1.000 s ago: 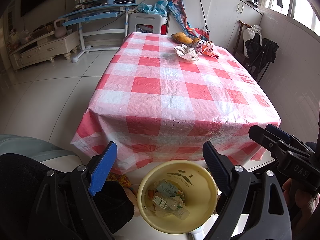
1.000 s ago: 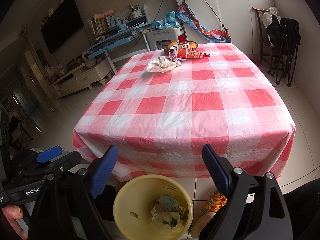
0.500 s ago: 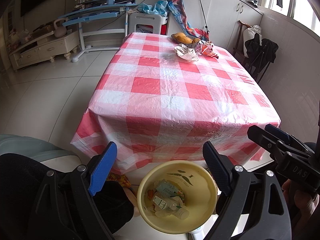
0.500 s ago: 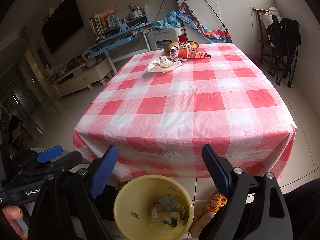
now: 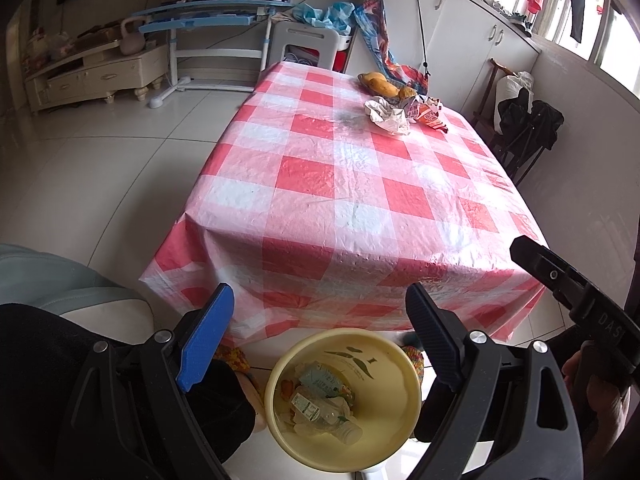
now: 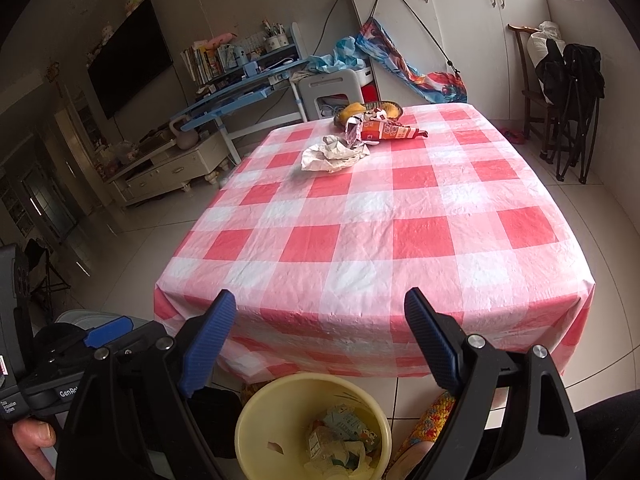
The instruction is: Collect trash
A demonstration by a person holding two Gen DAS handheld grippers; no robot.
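Observation:
A yellow trash bin (image 5: 394, 376) holding several bottles and wrappers stands on the floor at the table's near end; it also shows in the right wrist view (image 6: 256, 428). Crumpled white paper (image 5: 386, 116) (image 6: 330, 156) and a red snack wrapper (image 5: 430, 114) (image 6: 386, 132) lie at the table's far end. My left gripper (image 5: 320, 336) is open and empty above the bin. My right gripper (image 6: 320, 340) is open and empty above the bin, beside the left one.
The table wears a red-and-white checked cloth (image 5: 352, 188) (image 6: 380, 216). A dish of yellow fruit (image 5: 378, 82) sits behind the trash. A dark chair with black clothes (image 6: 568, 92) stands right of the table. A white stool (image 5: 308, 46) and blue desk (image 5: 208, 20) stand beyond.

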